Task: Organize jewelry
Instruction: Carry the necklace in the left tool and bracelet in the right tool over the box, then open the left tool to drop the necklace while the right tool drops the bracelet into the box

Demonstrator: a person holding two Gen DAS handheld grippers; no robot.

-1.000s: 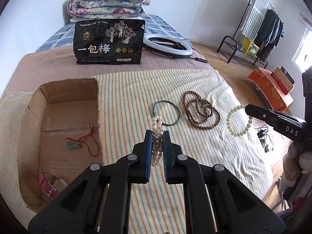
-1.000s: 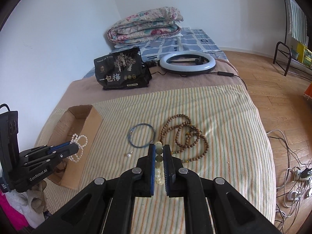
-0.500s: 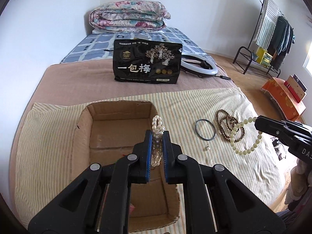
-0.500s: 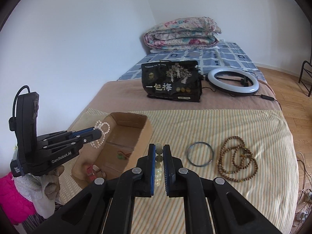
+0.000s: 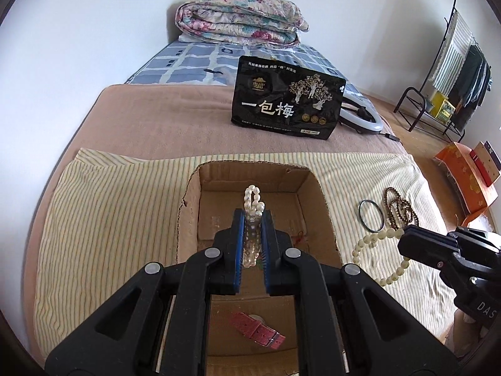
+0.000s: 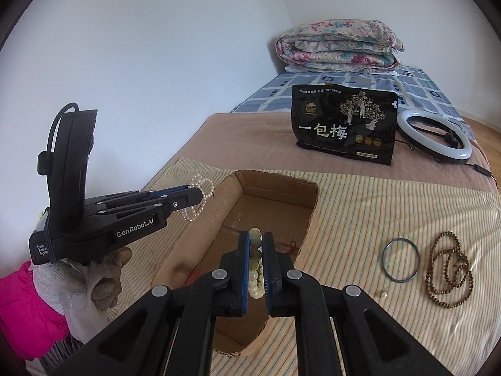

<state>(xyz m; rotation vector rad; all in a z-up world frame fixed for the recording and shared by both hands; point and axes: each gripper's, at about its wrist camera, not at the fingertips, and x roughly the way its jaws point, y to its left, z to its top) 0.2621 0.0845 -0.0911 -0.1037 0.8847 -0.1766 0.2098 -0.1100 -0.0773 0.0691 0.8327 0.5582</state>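
Pearl bracelet [image 5: 253, 202] clamped, cardboard box [image 5: 319, 188] below

Cardboard box [image 5: 316, 185] stands open on top (walls all round).

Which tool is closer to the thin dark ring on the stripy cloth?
Right. The right tool, shut on a pale bead bracelet, hangs beside the ring; the left tool is over the brown cardboard box.
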